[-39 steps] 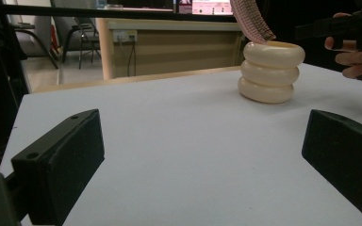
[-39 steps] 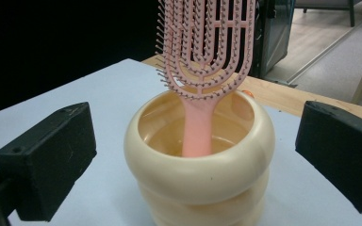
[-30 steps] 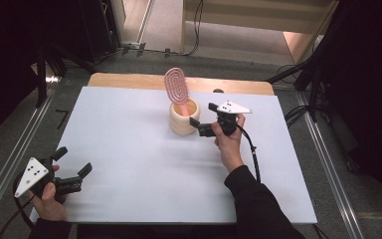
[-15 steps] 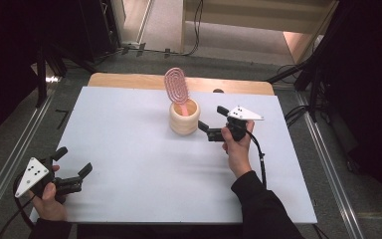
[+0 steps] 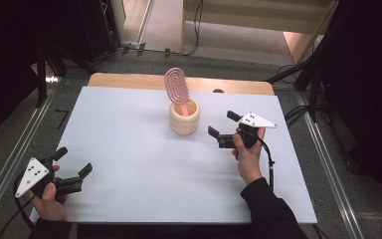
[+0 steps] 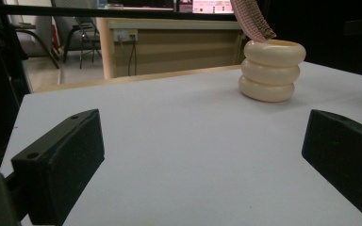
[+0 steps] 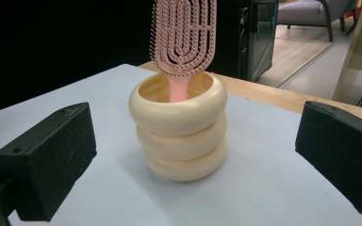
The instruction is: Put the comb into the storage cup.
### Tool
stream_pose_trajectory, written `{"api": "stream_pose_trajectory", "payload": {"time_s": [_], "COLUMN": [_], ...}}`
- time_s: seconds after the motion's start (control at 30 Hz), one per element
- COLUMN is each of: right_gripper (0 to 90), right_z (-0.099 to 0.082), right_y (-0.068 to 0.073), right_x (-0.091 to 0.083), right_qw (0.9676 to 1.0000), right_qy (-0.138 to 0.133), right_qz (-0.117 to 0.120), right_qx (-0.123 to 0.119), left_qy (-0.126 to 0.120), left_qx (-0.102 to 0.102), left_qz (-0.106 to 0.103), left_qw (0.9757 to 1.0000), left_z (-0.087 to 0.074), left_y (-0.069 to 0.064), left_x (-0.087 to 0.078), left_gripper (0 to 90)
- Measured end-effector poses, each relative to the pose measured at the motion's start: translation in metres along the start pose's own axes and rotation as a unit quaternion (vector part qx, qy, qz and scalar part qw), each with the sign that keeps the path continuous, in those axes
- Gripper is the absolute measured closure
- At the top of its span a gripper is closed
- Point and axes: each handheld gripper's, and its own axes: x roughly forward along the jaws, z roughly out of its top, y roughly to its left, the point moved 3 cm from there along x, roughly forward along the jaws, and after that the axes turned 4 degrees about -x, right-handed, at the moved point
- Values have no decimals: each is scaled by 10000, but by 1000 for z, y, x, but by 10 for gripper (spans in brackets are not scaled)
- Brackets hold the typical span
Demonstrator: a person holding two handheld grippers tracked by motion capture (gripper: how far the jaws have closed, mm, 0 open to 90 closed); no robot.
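A cream ribbed holder (image 5: 184,117) (image 7: 180,132) (image 6: 271,70) stands at the back middle of the white table (image 5: 144,164). A pink hairbrush (image 5: 176,88) (image 7: 185,37) stands in it handle down, head up. My right gripper (image 5: 220,126) (image 7: 188,160) is open, a short way to the right of the holder and pointed at it, with nothing between its jaws. Near the table's front left corner my left gripper (image 5: 74,162) (image 6: 202,160) is open and empty, aimed toward the far holder.
A wooden strip (image 5: 129,79) runs along the table's far edge. Metal rails (image 5: 10,164) flank both sides of the table. Cables (image 5: 298,114) lie on the floor at the back right. A chair (image 7: 306,12) shows in the right gripper view.
My right gripper has drawn back to the right, away from the holder, leaving the brush standing in it. My left gripper has stayed where it was.
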Motion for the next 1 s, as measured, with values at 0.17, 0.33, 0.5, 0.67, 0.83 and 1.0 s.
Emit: {"api": "stream_pose_trajectory", "payload": {"time_s": [0.17,0.33,0.5,0.67,0.83,1.0], "right_gripper": [0,0,0,0,0,0], "right_z": [-4,-11,-17,-24,-30,-36], "right_y": [-5,-11,-13,-16,-19,-21], "right_x": [-14,-27,-42,-59,-74,-86], "right_qw": [10000,9998,9997,9994,9989,9986], "right_qy": [-39,-34,16,42,23,-2], "right_qz": [-82,-178,-246,-350,-468,-533], "right_qx": [32,58,63,61,67,64], "left_qy": [3,7,6,9,17,18], "left_qx": [7,4,3,3,11,6], "left_qz": [4,11,19,21,36,40], "left_qw": [10000,10000,10000,10000,10000,10000], "left_z": [0,0,0,0,0,0], "left_y": [0,0,0,-1,-1,-1], "left_x": [0,0,0,1,1,1], "left_gripper": [3,3,3,3,3,3]}}
